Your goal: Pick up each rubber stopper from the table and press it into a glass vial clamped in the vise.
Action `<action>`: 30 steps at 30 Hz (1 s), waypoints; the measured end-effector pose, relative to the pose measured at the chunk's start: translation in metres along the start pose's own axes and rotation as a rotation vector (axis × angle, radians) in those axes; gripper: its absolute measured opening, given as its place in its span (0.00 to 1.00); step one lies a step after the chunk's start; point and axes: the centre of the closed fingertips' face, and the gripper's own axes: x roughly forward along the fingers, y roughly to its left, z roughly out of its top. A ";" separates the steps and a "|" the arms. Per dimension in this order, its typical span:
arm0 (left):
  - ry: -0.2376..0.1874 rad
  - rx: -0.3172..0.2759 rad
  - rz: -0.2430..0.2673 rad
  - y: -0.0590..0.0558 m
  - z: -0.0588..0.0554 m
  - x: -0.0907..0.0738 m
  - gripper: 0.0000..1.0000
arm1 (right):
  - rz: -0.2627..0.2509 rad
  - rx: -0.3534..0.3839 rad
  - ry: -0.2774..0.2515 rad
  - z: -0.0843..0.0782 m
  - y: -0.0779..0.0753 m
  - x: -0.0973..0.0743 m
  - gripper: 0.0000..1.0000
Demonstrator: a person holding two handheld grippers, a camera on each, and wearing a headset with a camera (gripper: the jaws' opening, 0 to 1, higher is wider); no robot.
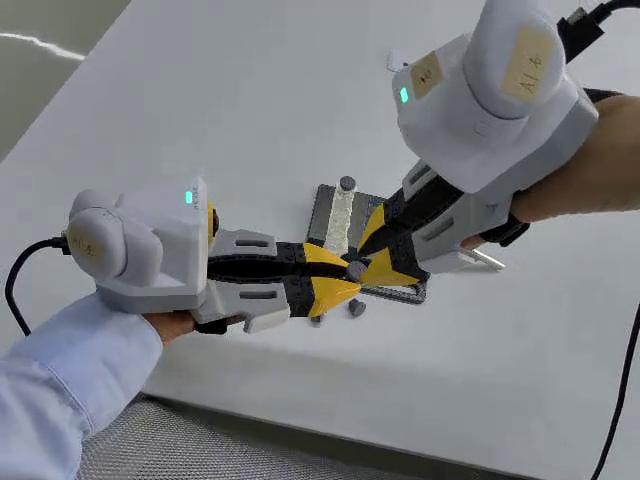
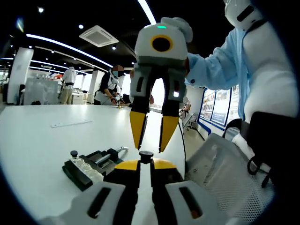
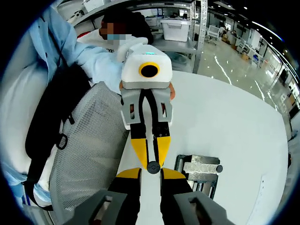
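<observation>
Pinches a rubber stopper (image 2: 146,155) in the closed left gripper (image 2: 146,163), faces it tip to tip with the right gripper (image 2: 150,147), jaws apart, near the vise (image 1: 322,215) holding a glass vial (image 1: 345,213), with a second stopper (image 1: 356,308) loose on the table (image 1: 200,100).

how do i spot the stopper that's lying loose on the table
Find the dark vise on the white table. Just off its near edge, below the yellow jaws, lies a small grey stopper. Unlike the pinched stopper in the left gripper and the far stopper on the vise, it touches only tabletop.
</observation>
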 end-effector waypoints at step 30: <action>0.028 -0.054 -0.063 -0.013 0.002 0.003 0.02 | 0.023 -0.136 0.042 -0.002 0.006 0.002 0.08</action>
